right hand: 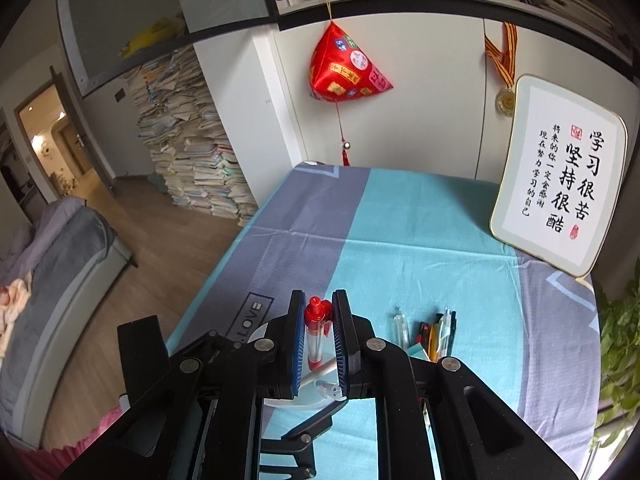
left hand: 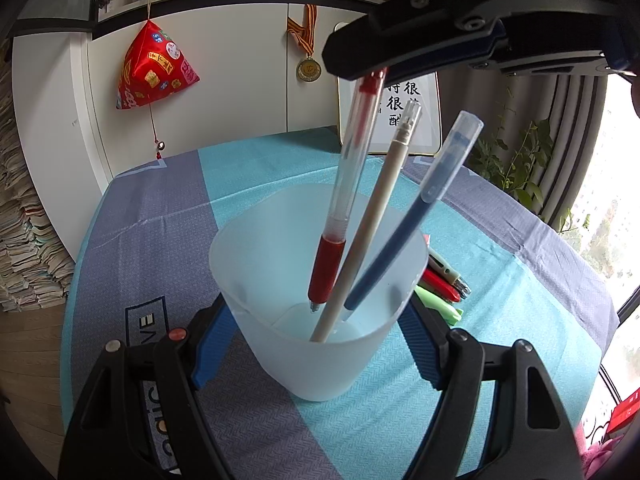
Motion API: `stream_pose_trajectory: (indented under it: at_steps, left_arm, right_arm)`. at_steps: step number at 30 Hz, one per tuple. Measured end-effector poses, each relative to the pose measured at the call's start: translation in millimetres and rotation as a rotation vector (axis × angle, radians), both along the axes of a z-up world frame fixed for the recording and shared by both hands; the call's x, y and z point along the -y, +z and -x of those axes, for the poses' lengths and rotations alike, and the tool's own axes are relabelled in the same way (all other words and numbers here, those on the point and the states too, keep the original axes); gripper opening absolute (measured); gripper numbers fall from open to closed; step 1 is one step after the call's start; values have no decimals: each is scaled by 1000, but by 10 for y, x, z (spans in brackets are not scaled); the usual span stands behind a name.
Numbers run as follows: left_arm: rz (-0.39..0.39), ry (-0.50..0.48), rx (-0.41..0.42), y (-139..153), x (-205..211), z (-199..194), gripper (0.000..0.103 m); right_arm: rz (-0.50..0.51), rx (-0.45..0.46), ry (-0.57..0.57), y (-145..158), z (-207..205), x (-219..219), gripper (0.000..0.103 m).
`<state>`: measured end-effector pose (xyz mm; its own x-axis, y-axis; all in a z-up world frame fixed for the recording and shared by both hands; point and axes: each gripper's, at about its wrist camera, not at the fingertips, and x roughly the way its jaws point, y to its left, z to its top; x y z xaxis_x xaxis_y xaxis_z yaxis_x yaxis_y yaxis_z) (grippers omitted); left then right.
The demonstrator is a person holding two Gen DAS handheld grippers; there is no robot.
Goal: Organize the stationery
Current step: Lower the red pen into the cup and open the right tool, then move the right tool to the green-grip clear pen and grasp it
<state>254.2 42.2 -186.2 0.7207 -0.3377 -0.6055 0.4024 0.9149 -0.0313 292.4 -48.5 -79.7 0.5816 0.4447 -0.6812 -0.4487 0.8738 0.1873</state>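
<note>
The left hand-held gripper (left hand: 316, 312) is clamped on a frosted translucent plastic cup (left hand: 280, 264), its blue-padded fingers (left hand: 210, 344) pressed against the cup's two sides low on the wall. The cup stands upright on the surface, which is covered by a teal and grey-blue cloth (left hand: 152, 216). Three pens lean inside it: a clear-barrelled pen with a red rubber grip and red clicker (left hand: 348, 184), a slim beige pen with a clear cap (left hand: 376, 224) and a dark blue pen with a frosted cap (left hand: 420, 216), all tips down at the cup's bottom. The right hand-held gripper (right hand: 316, 312) reaches in from above with its jaws drawn together on the red pen's clicker end. Just beyond the cup, to the right of the left hand-held gripper, a loose cluster of red, green and white pens (left hand: 442, 284) lies flat on the cloth
</note>
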Motion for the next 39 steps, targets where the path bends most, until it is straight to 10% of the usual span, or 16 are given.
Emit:
stream_pose_trajectory:
  at_steps: [25,39]
  left_arm:
    - [0,-1,0,-1,-2,-2,75]
    - [0,-1,0,-2,-2,-2,75]
  right_arm:
    - [-23,80,-104,121,277,432,14]
    - [45,-184,-220,-931,69,782,14]
